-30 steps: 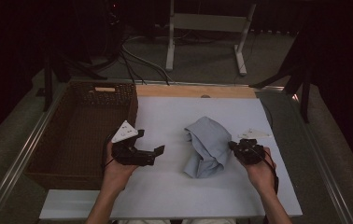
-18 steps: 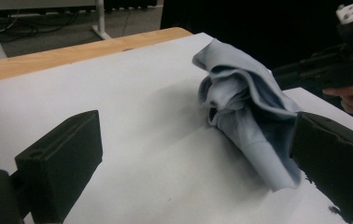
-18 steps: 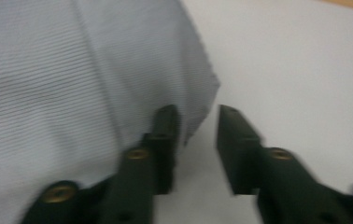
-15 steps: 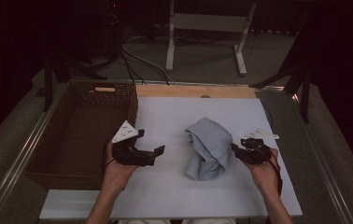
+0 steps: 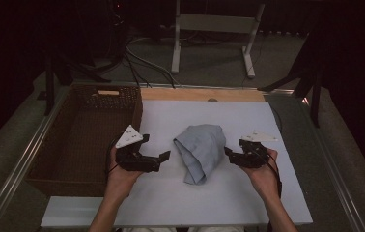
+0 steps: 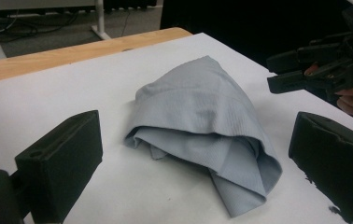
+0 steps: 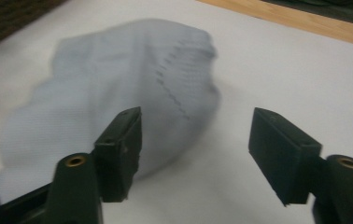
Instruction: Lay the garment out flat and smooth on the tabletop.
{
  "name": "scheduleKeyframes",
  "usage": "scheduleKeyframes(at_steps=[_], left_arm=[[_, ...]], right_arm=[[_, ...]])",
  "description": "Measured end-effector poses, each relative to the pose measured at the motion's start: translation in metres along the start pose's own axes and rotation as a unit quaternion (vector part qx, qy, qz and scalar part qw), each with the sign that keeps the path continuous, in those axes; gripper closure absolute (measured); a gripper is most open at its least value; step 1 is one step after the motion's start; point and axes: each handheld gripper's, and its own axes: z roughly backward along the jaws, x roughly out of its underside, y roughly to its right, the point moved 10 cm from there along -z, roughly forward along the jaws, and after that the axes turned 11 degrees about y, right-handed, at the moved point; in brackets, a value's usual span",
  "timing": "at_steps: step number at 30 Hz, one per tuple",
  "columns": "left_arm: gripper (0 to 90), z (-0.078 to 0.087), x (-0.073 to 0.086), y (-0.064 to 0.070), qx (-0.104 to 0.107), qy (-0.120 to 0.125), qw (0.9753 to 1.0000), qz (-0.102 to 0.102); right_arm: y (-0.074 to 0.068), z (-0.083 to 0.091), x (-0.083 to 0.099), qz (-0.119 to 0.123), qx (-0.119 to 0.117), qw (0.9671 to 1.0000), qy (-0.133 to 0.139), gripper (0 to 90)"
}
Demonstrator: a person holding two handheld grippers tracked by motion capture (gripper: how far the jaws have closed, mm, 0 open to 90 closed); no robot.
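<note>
Flanking grey cloth (image 5: 200, 151): L gripper (image 5: 160, 158) & R gripper (image 5: 230, 154), both agape.

Crumpled cloth (image 5: 201, 151) lies on surface (image 5: 229, 116), about mid-width, nearer person's edge than far edge. Left claw (image 5: 163, 157) sits just left of cloth, apart from it; right claw (image 5: 228, 152) just right of cloth, close by its edge (contact cannot be told). Wicker basket (image 5: 50, 145) stands at surface's left side, left of left claw, beside the hand holding it. Wooden strip (image 5: 202, 94) runs along surface's far edge, behind cloth. Stand legs (image 5: 209, 38) on floor beyond the strip.
</note>
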Motion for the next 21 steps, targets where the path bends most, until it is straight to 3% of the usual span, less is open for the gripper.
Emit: scheduleKeyframes(at_steps=[13,21], left_arm=[[4.5,0.000,0.000,0.000,0.001,0.001,1.0000,-0.001],[4.5,0.000,0.000,0.000,0.001,0.002,1.0000,0.000]], right_arm=[[-0.054,-0.021,-0.021,0.033,-0.055,0.9979,0.007,28.0],[-0.063,-0.036,-0.031,0.038,-0.057,0.9977,0.007,27.4]])
